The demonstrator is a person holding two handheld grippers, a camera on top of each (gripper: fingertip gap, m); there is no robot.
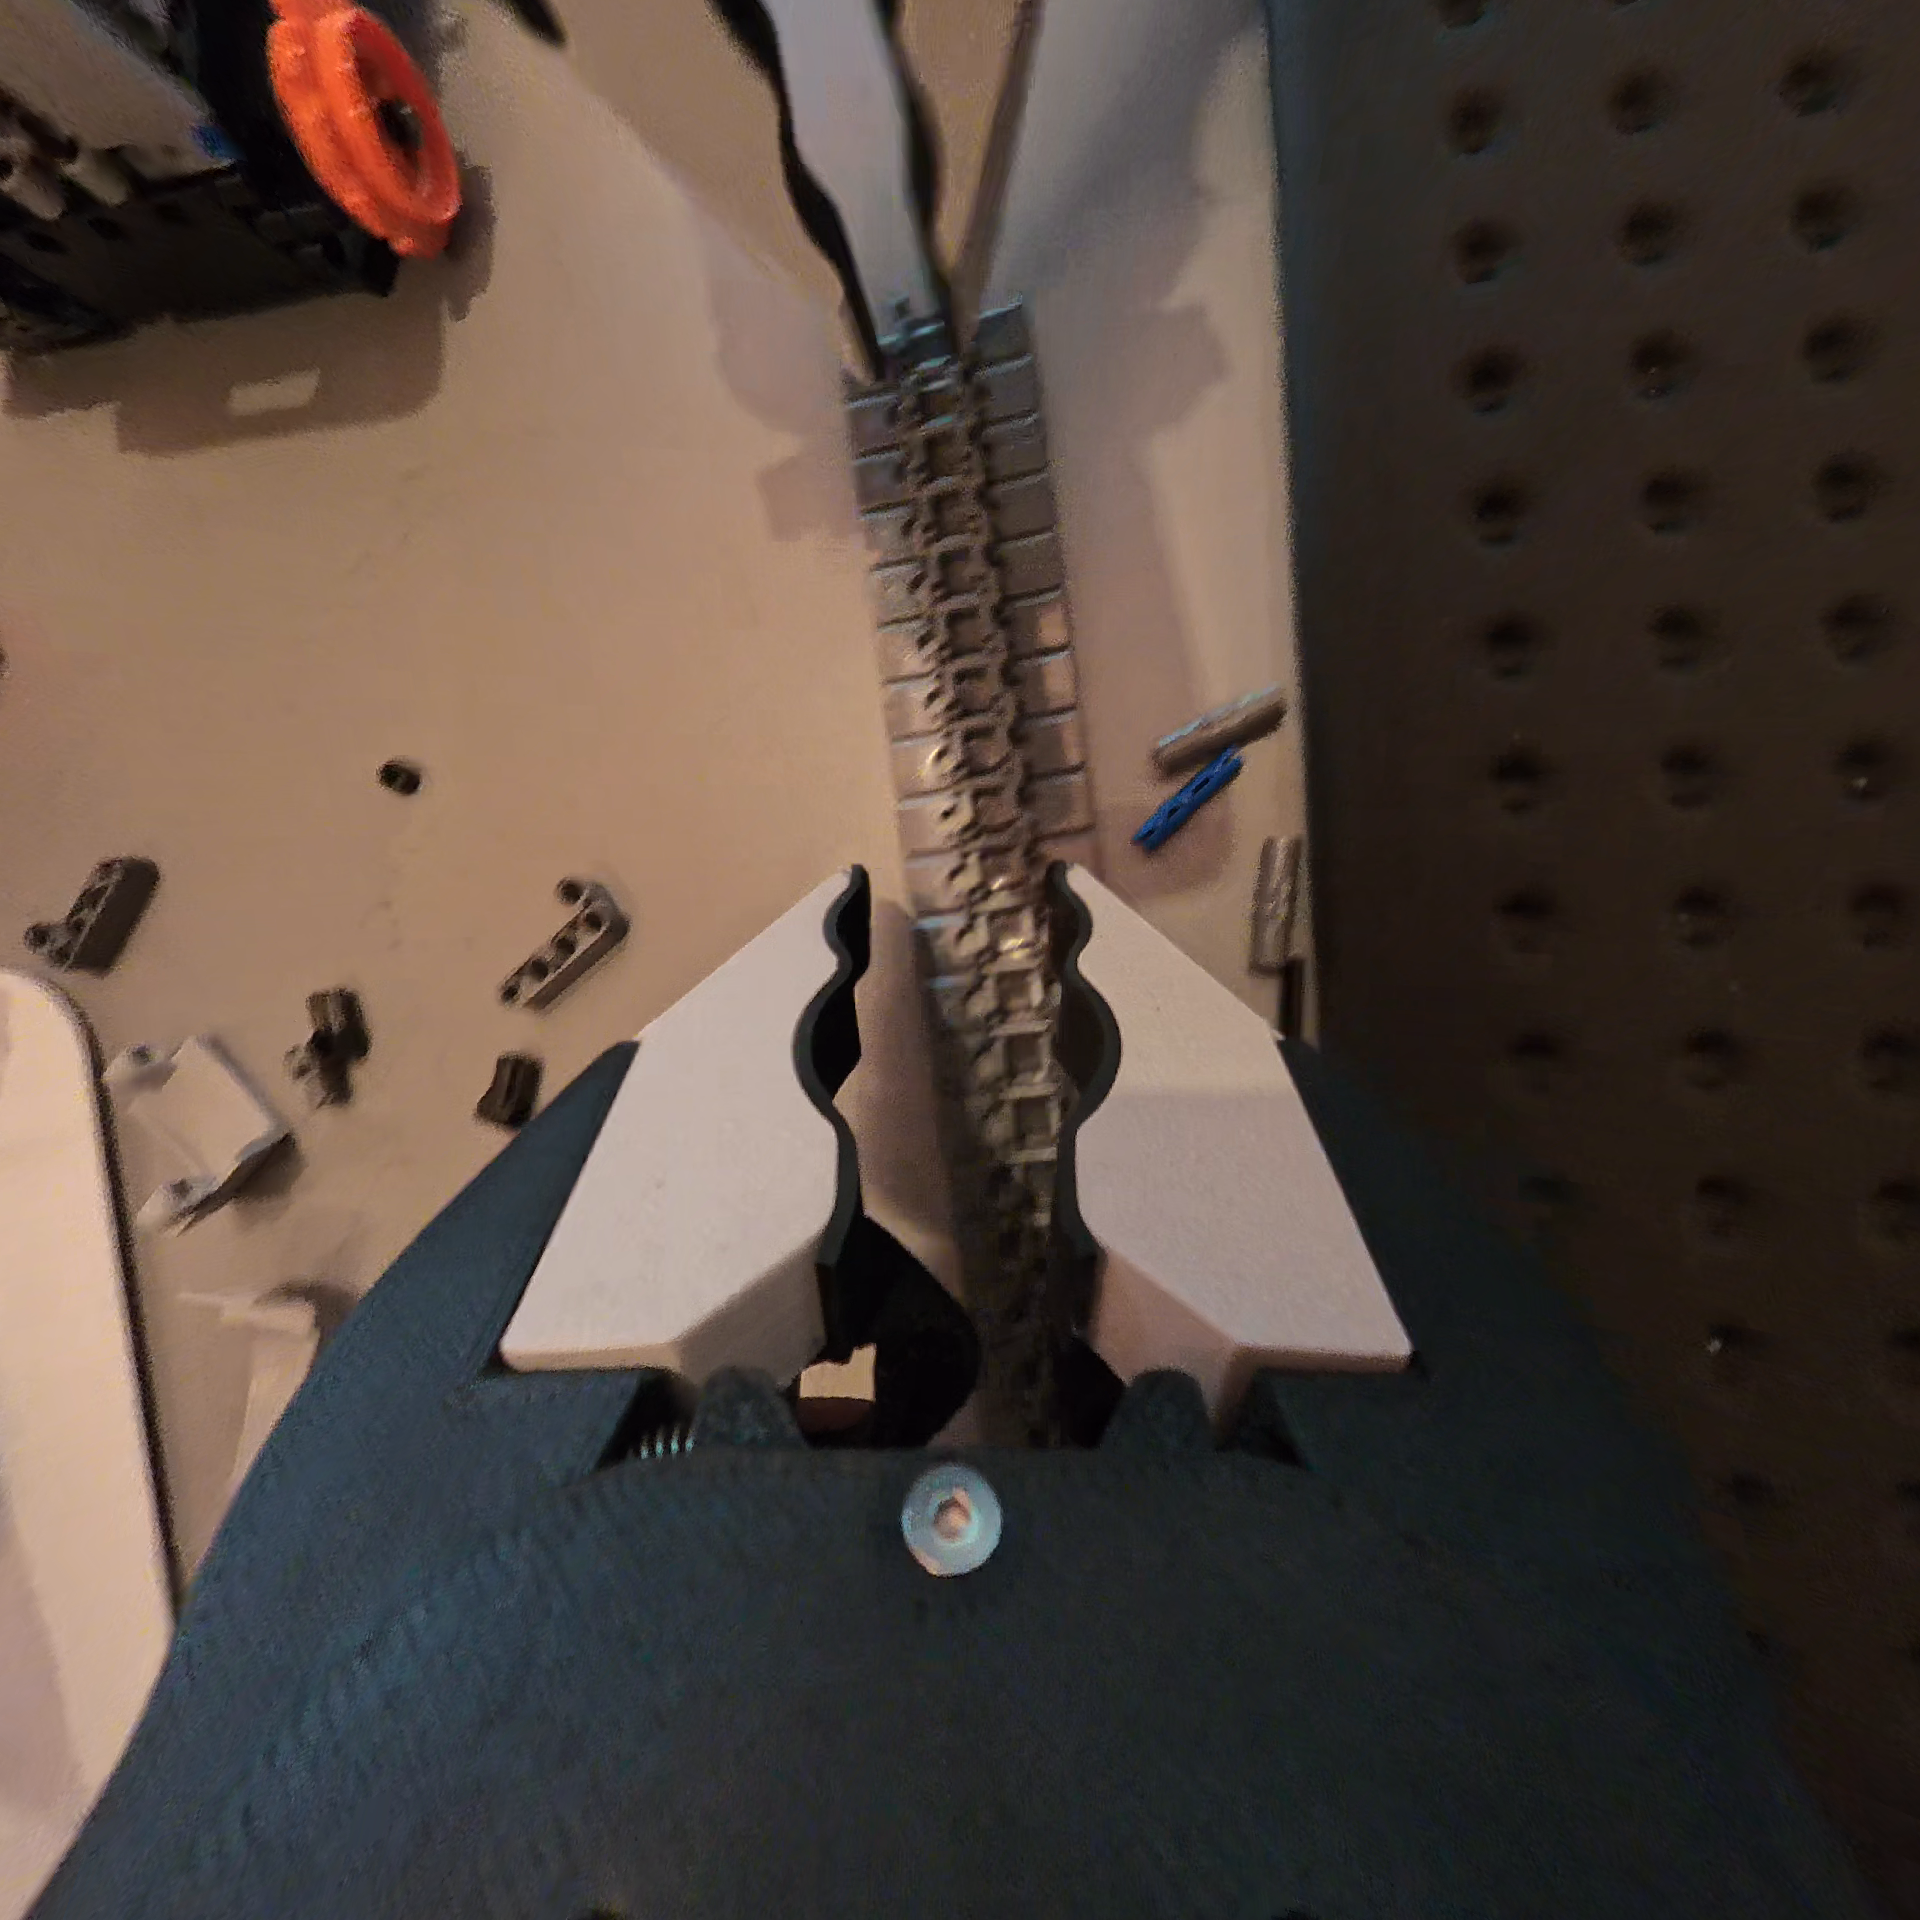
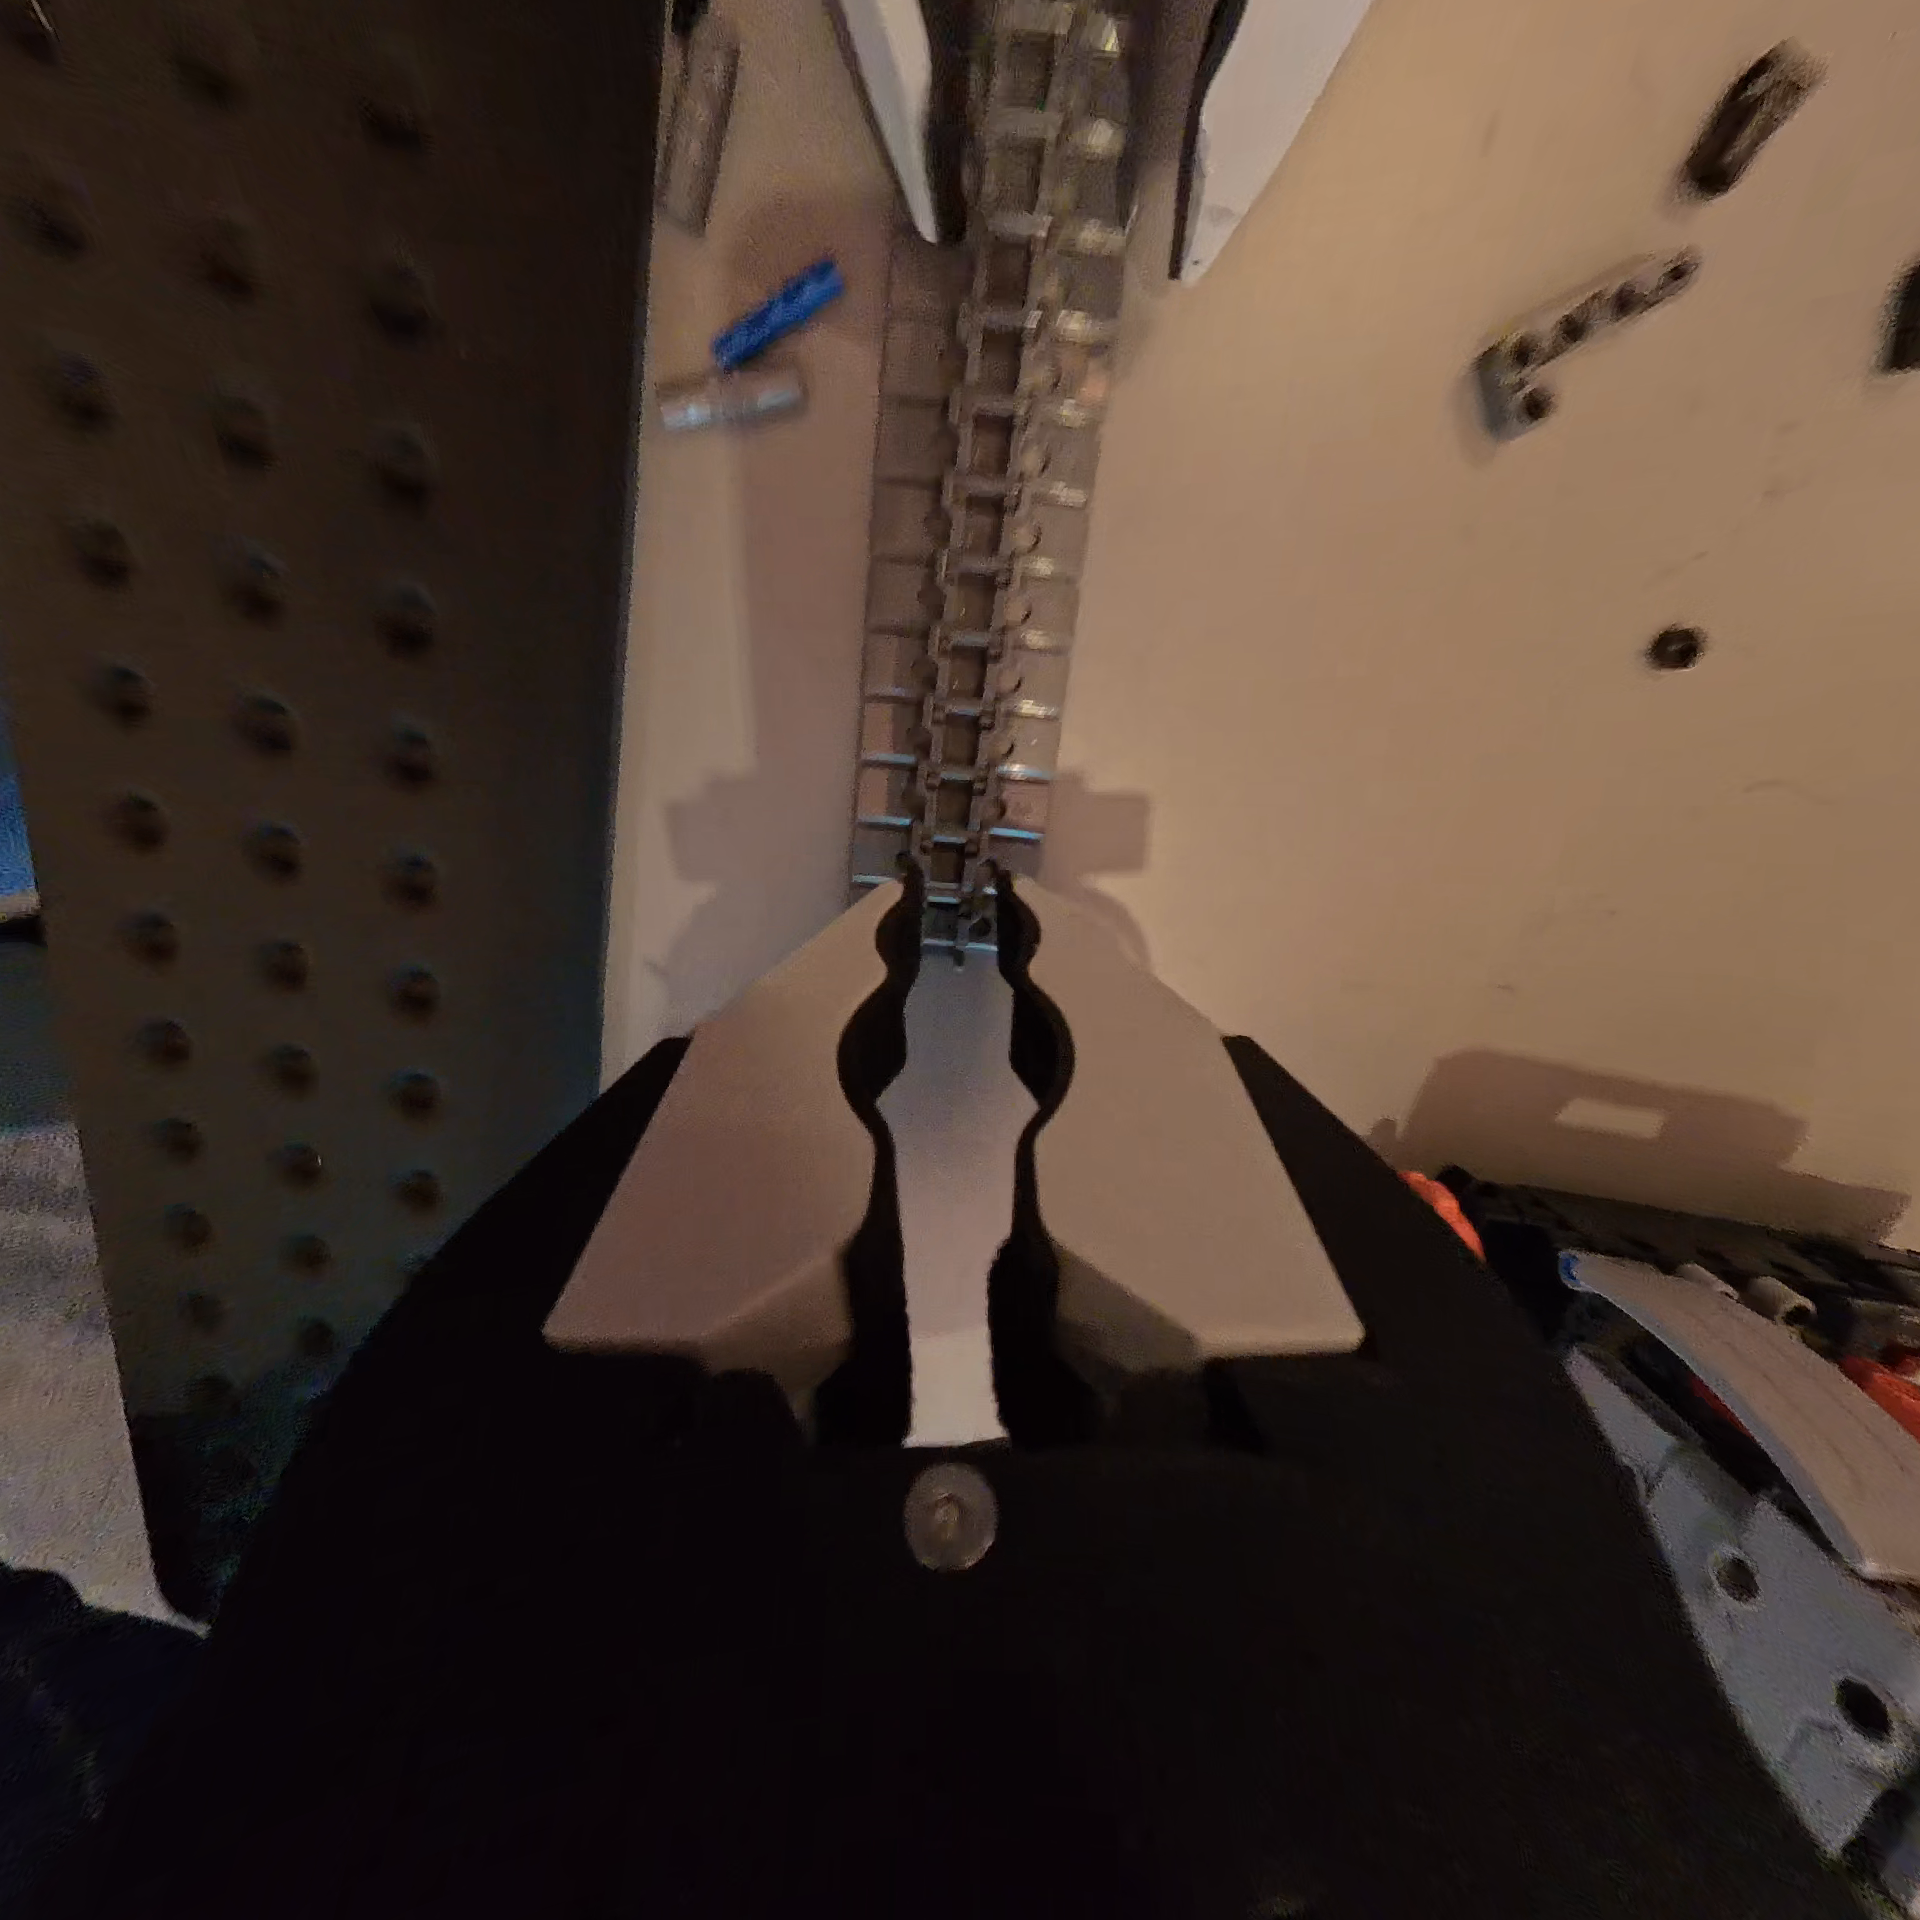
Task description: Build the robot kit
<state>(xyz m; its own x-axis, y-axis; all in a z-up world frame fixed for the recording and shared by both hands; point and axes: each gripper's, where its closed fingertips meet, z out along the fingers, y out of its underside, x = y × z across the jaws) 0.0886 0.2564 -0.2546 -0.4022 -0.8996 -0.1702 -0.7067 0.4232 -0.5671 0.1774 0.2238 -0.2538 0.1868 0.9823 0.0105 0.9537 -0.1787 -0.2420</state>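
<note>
Grey track links form a chain (image 1: pixel 977 665) stretched along the cream surface (image 1: pixel 520 623) beside a dark pegboard (image 1: pixel 1610 623). The left hand-held gripper (image 1: pixel 956 883) stands partly open around one end; whether it pinches is unclear. The right hand-held gripper (image 2: pixel 956 883), narrowly parted, nips the other end. Small loose parts lie nearby.

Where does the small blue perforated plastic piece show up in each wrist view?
Left wrist view: small blue perforated plastic piece, right of centre, beside the grey linked track strip.
Right wrist view: upper left of centre, left of that strip.
Shared landmark: dark pegboard panel.
</note>
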